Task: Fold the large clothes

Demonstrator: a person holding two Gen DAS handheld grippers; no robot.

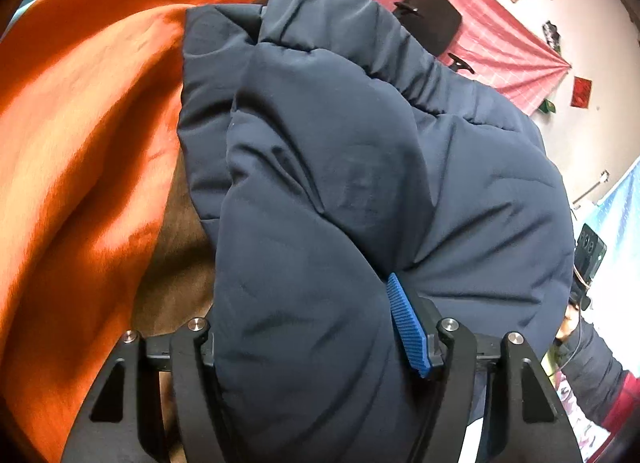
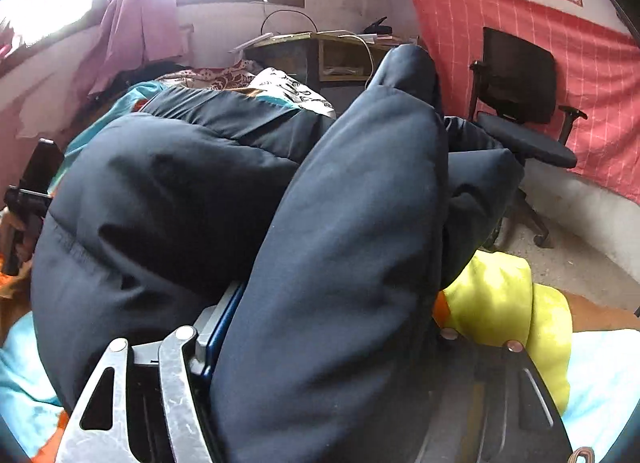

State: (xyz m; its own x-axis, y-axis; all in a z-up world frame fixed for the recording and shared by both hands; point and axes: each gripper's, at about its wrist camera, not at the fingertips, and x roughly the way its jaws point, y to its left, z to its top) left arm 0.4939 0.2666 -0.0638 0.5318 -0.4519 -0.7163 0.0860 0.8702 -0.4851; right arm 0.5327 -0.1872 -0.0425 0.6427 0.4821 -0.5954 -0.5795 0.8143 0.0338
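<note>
Gripping the puffy navy jacket (image 1: 360, 167) filling frame centre with both left gripper (image 1: 320, 343) and right gripper (image 2: 320, 343) clamped on thick folds, I fear slippery padding squeezing free.

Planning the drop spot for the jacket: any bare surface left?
Little. A brown strip between the orange cloth and the jacket; pale blue sheet right of the yellow garment. Centre is crowded: jacket fills both tools.

Left gripper (image 1: 308, 343) and right gripper (image 2: 320, 339) each clamp padded fabric.
</note>
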